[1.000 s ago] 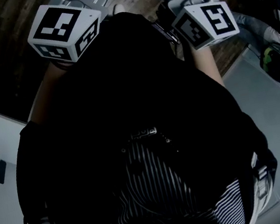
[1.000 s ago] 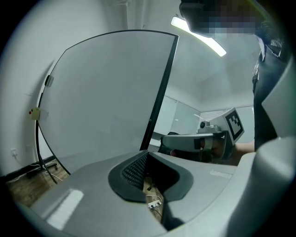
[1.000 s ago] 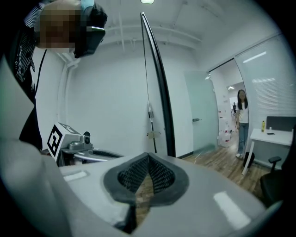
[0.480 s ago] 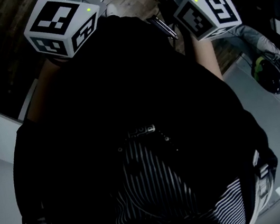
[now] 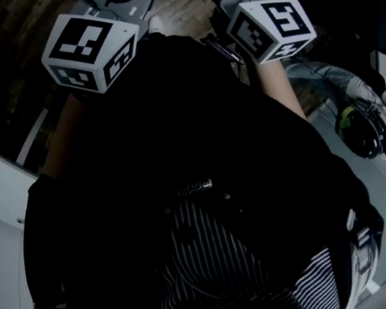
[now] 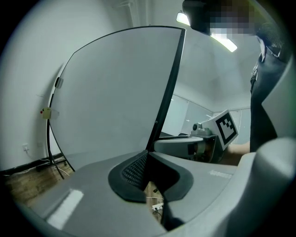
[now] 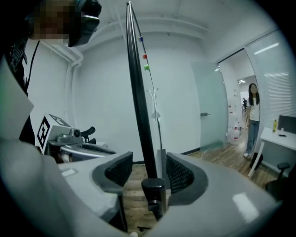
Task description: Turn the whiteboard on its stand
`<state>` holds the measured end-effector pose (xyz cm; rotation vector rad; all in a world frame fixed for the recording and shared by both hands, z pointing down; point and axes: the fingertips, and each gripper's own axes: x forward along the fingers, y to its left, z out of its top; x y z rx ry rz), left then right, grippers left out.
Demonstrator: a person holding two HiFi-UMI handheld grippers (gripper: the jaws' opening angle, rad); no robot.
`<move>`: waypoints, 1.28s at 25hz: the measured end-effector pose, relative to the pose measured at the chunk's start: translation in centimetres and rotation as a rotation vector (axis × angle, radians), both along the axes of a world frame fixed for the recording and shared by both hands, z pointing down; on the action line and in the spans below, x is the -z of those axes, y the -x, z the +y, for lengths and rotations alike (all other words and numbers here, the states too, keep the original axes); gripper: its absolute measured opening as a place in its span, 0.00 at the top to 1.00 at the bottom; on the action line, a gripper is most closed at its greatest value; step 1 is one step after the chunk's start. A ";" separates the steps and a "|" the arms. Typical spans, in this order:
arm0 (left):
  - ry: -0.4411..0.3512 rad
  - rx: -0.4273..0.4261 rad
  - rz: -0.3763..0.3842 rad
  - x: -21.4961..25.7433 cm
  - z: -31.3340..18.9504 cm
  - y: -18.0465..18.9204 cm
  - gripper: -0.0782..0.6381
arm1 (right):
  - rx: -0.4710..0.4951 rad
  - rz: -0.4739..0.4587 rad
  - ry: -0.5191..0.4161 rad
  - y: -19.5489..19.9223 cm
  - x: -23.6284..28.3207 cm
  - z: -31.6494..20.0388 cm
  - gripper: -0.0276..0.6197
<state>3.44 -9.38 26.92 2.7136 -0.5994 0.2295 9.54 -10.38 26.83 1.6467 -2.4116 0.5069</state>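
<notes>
The whiteboard (image 6: pixel 111 92) fills the left gripper view, its black frame edge (image 6: pixel 169 78) running down into my left gripper (image 6: pixel 147 173), which is shut on that edge. In the right gripper view the same board shows edge-on as a thin black bar (image 7: pixel 138 92) standing between the pads of my right gripper (image 7: pixel 145 173). Those jaws are opening, with a gap on each side of the bar. A black knob (image 7: pixel 153 192) of the stand sits just below them. The head view shows only both marker cubes, left (image 5: pixel 89 50) and right (image 5: pixel 271 29), over a dark torso.
Small coloured magnets (image 7: pixel 144 56) cling near the board's top. A person (image 7: pixel 253 120) stands by a glass door (image 7: pixel 210 106) at the far right, next to a white desk (image 7: pixel 280 136). A black cable (image 6: pixel 51 139) hangs down the wall left of the board.
In the head view the right marker cube has shifted a little to the left. The floor at the right has slid, bringing a person there further into view. The left cube has hardly moved.
</notes>
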 end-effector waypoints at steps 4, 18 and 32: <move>-0.024 0.034 -0.006 1.3 -1.8 -0.7 0.90 | 0.011 0.011 0.012 -0.6 -0.6 -1.6 0.58; 0.023 0.133 -0.038 0.4 -4.1 -1.8 0.90 | 0.113 0.025 0.066 -3.8 -2.8 -4.9 0.53; 0.038 0.163 -0.042 -0.6 -6.6 -2.8 0.90 | 0.188 -0.061 0.123 -1.6 -4.1 -8.4 0.57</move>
